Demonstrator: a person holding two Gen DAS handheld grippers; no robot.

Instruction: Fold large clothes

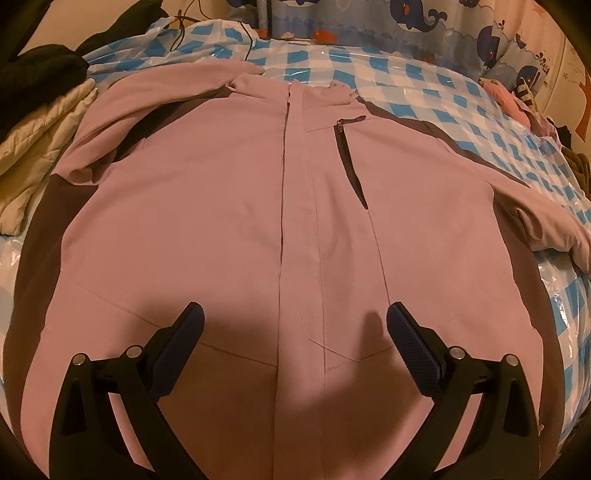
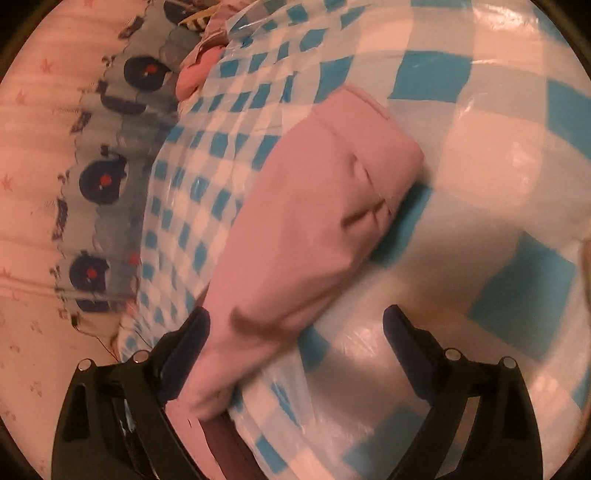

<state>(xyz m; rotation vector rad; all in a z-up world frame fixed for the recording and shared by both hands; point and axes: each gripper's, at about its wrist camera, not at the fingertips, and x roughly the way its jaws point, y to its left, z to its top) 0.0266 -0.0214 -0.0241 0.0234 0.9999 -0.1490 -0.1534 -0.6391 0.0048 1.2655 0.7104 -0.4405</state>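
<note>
Presently, a pink jacket [image 1: 229, 206] with dark side panels lies front-up and spread flat on a surface covered by a blue-and-white checked plastic sheet [image 1: 424, 92]. Its front placket is closed and a dark chest pocket zip [image 1: 347, 147] shows. The left claw [image 1: 295, 317] hangs over the lower front of the jacket, jaws wide apart, gripping nothing. The right claw [image 2: 297, 325] stands over the checked sheet [image 2: 498, 155], jaws likewise spread wide; a pink sleeve [image 2: 314, 221] lies on the sheet and runs down beside its left finger [image 2: 192, 339], not pinched. A cream quilted garment [image 1: 40, 147] lies just beside the jacket. A whale-print cloth [image 1: 424, 22] hangs behind.
</note>
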